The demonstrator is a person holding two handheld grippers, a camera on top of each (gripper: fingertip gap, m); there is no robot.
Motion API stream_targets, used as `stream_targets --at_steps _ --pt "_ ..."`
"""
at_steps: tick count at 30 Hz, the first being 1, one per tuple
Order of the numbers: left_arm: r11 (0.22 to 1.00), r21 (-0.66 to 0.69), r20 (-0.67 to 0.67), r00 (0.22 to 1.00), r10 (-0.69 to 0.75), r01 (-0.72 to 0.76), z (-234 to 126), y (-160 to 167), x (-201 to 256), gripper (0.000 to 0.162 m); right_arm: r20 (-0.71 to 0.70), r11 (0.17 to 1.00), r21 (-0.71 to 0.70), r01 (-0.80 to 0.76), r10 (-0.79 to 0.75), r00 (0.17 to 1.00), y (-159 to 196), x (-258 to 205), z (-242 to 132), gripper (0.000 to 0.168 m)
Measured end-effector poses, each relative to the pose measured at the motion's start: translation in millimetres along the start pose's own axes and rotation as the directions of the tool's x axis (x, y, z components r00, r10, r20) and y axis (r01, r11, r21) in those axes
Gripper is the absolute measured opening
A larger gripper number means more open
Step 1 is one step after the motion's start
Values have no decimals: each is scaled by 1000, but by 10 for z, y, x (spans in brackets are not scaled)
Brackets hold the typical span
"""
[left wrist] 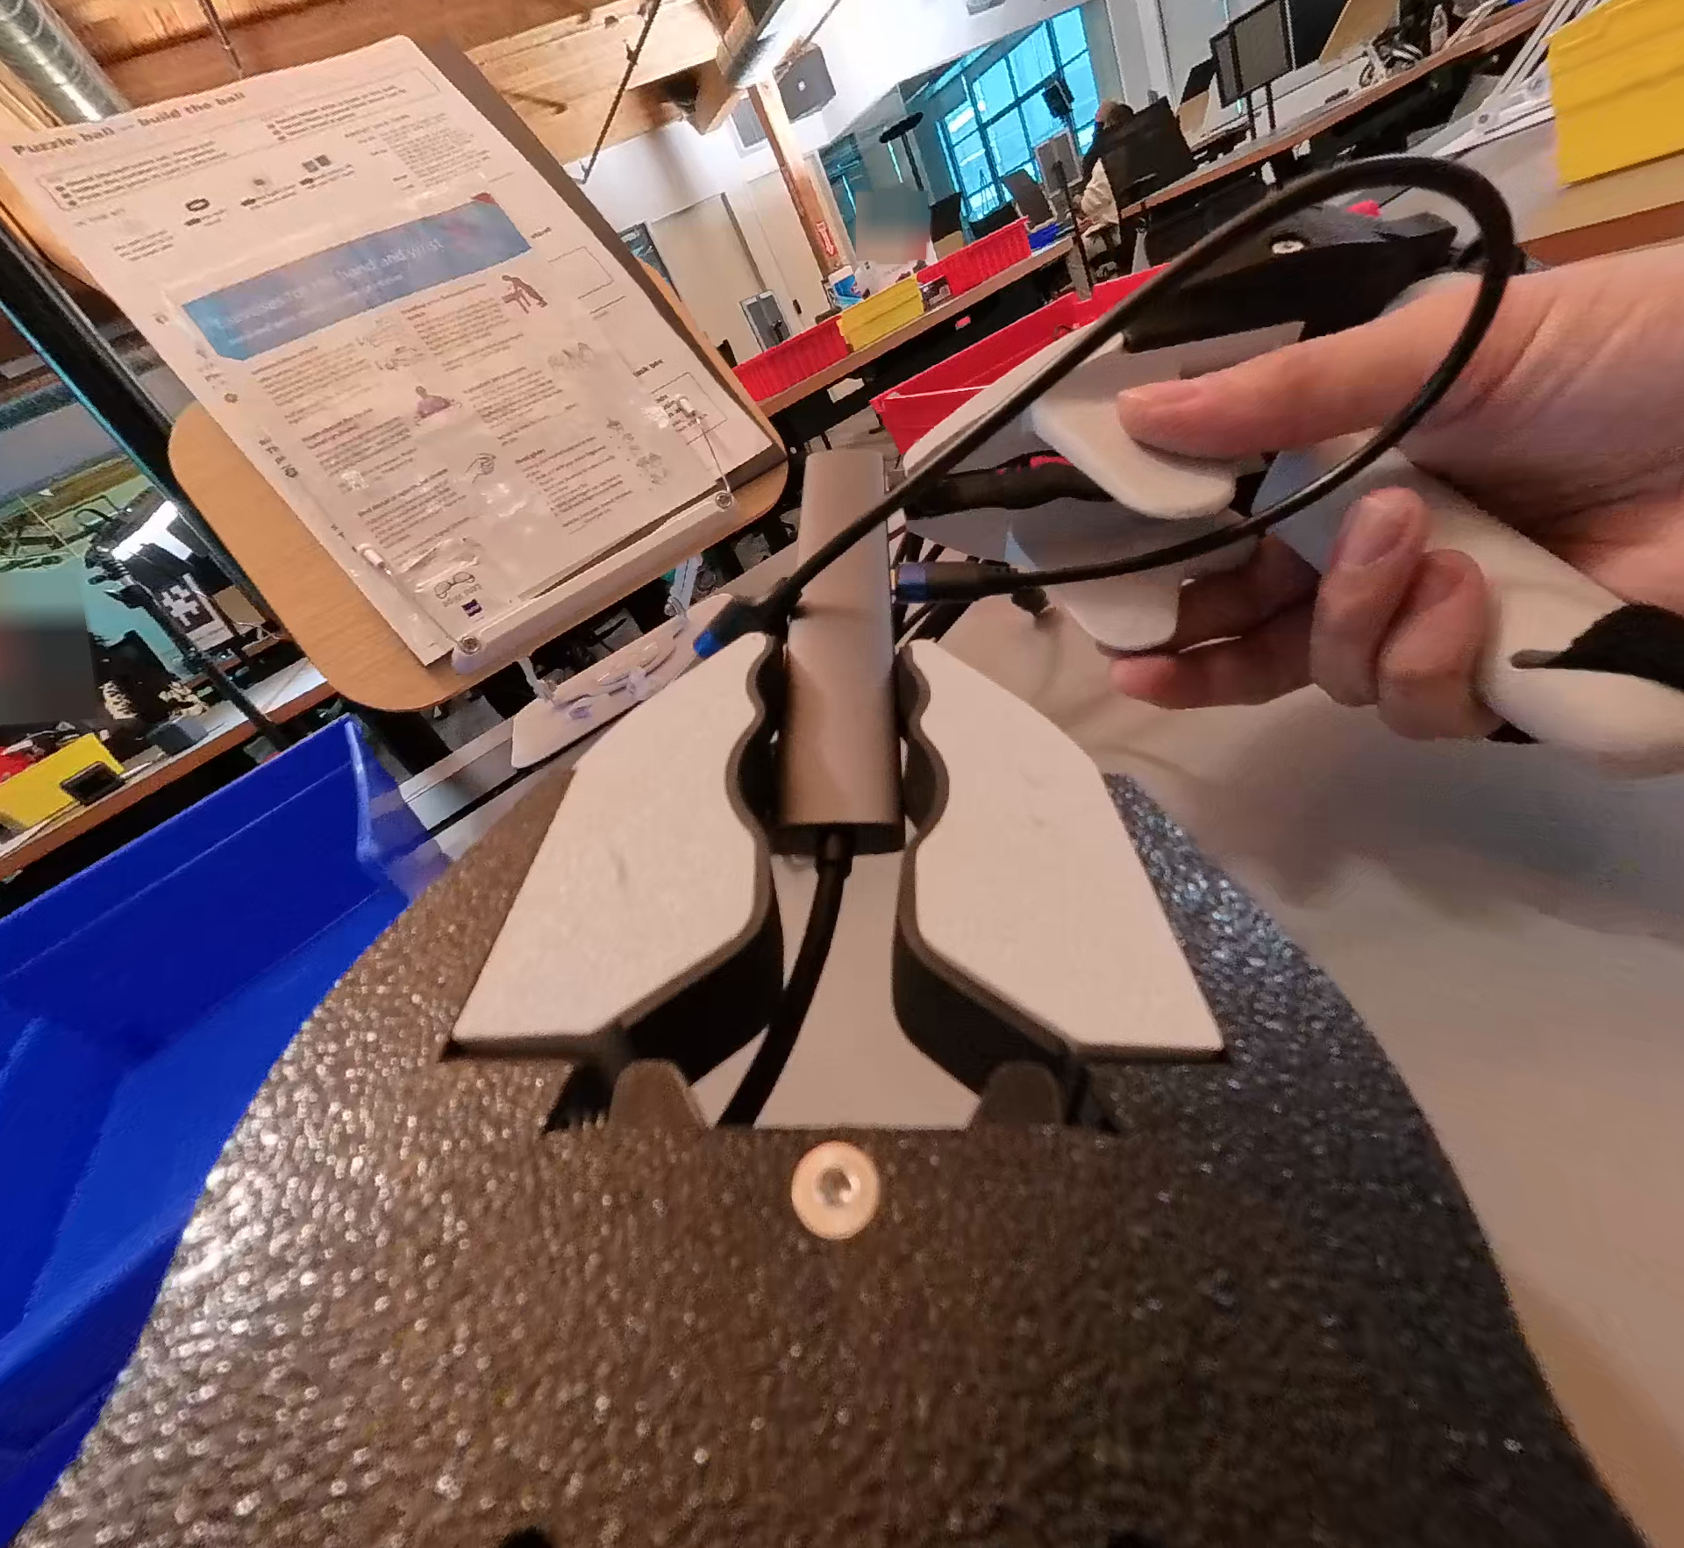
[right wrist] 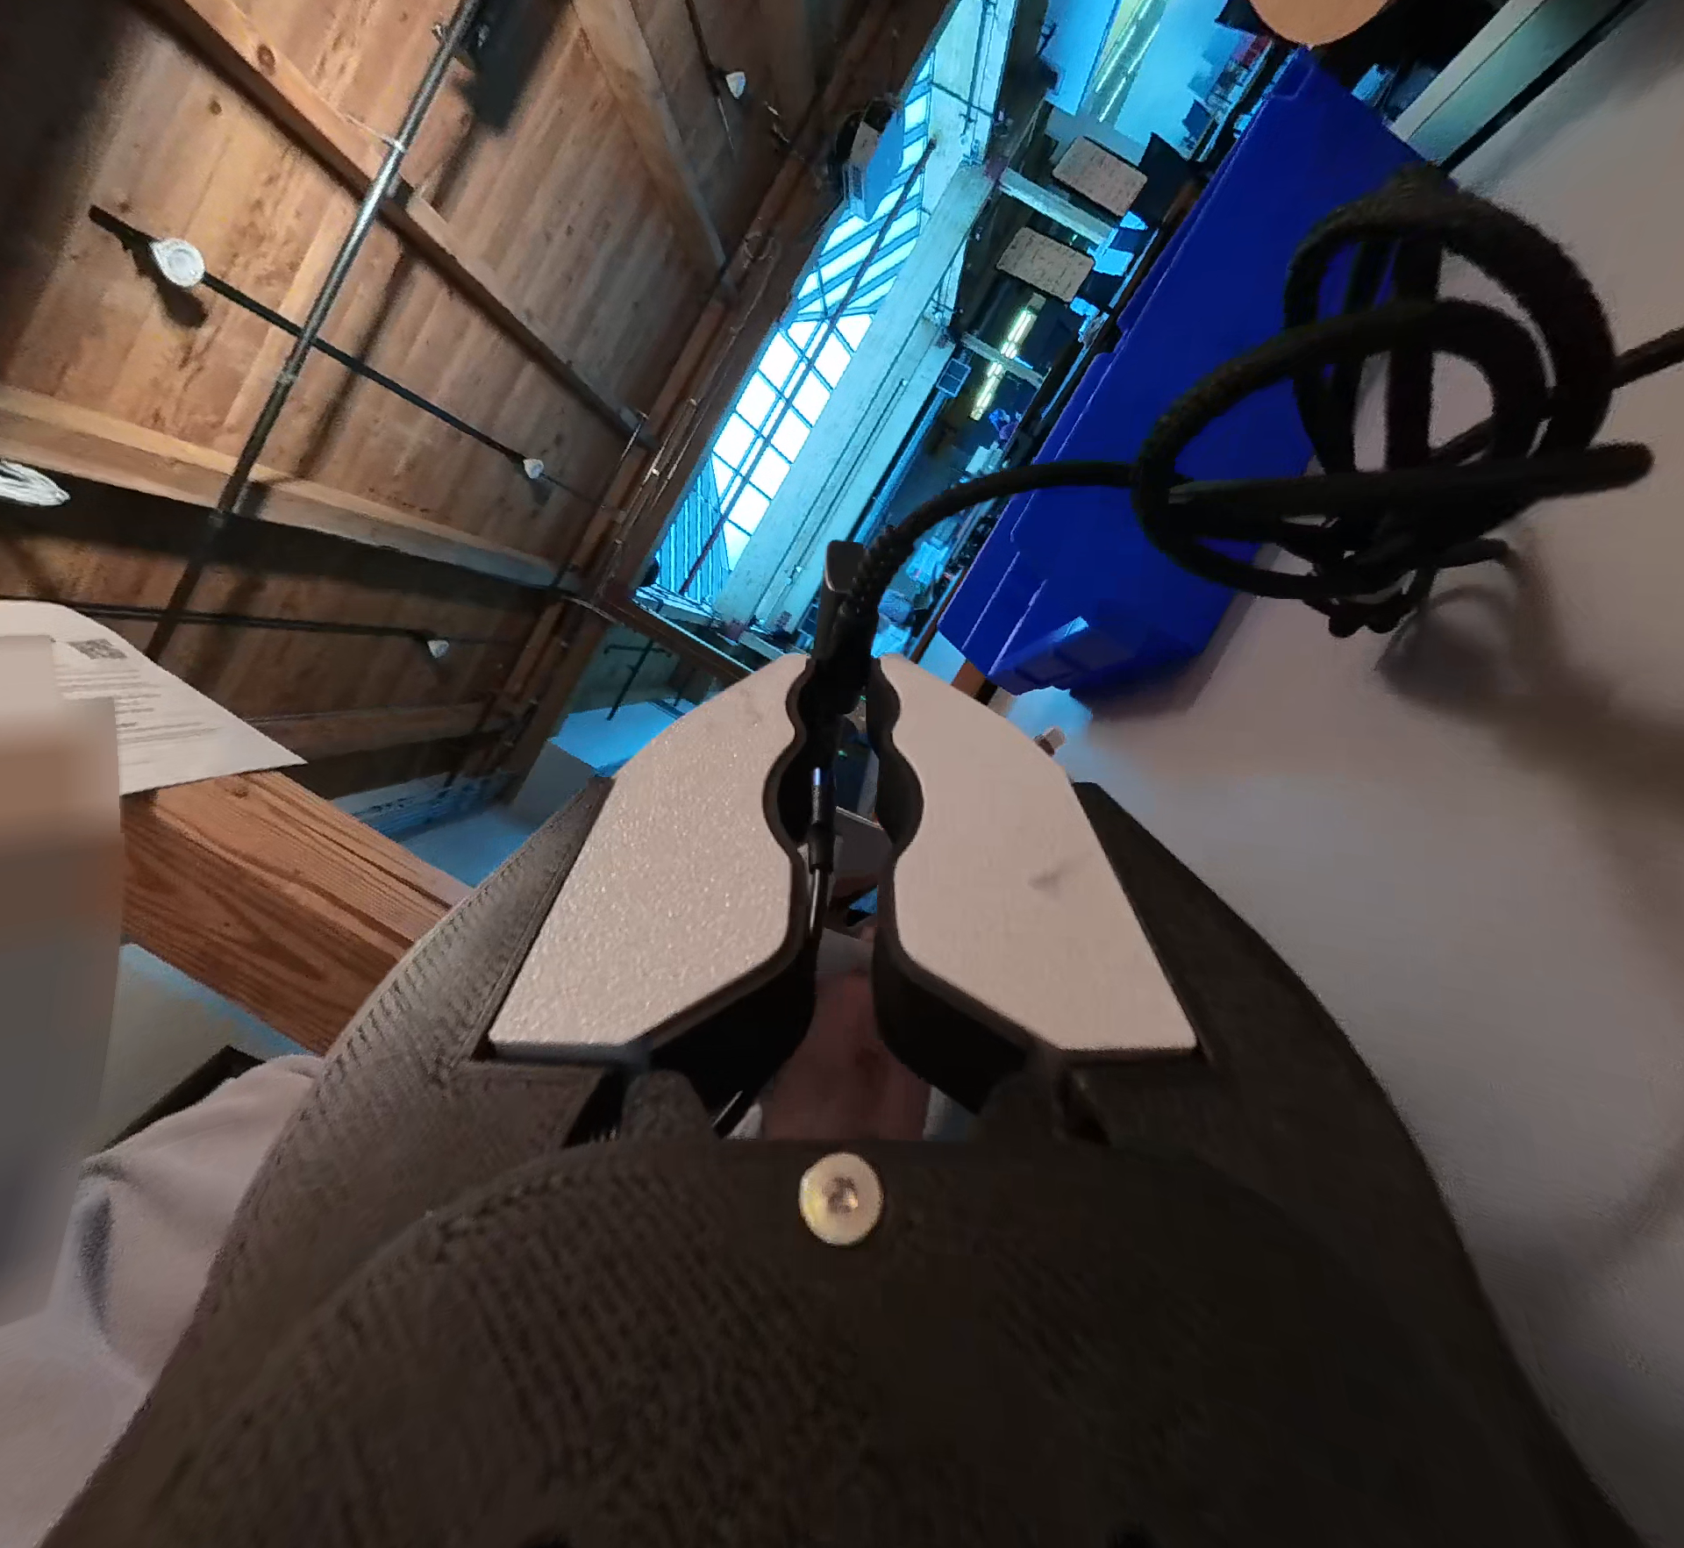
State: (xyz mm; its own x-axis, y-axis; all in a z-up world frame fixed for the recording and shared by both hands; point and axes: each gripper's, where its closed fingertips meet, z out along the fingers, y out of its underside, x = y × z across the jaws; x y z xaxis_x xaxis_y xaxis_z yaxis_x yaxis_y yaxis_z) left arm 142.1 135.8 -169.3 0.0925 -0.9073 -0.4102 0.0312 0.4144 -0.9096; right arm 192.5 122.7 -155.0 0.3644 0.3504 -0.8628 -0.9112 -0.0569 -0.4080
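My left gripper (left wrist: 834, 670) is shut on a grey metal USB hub (left wrist: 838, 557), which points forward; the hub's own black lead (left wrist: 802, 957) runs back between the fingers. A black cable (left wrist: 1422, 429) loops to the right, and one blue-ringed plug (left wrist: 720, 639) sits at the hub's left side. My right gripper (right wrist: 843, 680) is shut on a black braided cable's plug (right wrist: 838, 593); that cable coils over the table (right wrist: 1422, 429). In the left wrist view, a hand holds the right gripper (left wrist: 966, 502) just right of the hub, with a second blue-ringed plug (left wrist: 916, 588) close to the hub's right side.
A tilted board with printed sheets (left wrist: 410, 338) stands behind the hub. A blue bin (left wrist: 182, 1003) is at the left, also in the right wrist view (right wrist: 1185, 429). The grey tabletop (left wrist: 1367, 912) extends right. Red bins (left wrist: 966, 383) and yellow bins (left wrist: 1613, 92) sit farther back. There is about 6 cm between the tips of the two grippers.
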Motion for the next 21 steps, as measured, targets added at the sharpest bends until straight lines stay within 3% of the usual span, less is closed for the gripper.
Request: stream_targets --at_steps 8,13,17,21 --pt "998 -19 39 998 -51 52 -12 49 -92 23 -29 993 107 -52 55 998 -27 42 125 8" --pt "997 -20 45 997 -69 70 -24 63 -120 23 13 965 208 -161 161 987 -88 67 151 7" --pt "997 -31 44 997 -69 70 -27 83 -122 23 -79 988 153 -13 25 997 -56 91 154 8" --pt "998 -38 55 997 -55 57 -31 78 -114 23 -100 988 151 -20 35 994 -54 84 145 8"
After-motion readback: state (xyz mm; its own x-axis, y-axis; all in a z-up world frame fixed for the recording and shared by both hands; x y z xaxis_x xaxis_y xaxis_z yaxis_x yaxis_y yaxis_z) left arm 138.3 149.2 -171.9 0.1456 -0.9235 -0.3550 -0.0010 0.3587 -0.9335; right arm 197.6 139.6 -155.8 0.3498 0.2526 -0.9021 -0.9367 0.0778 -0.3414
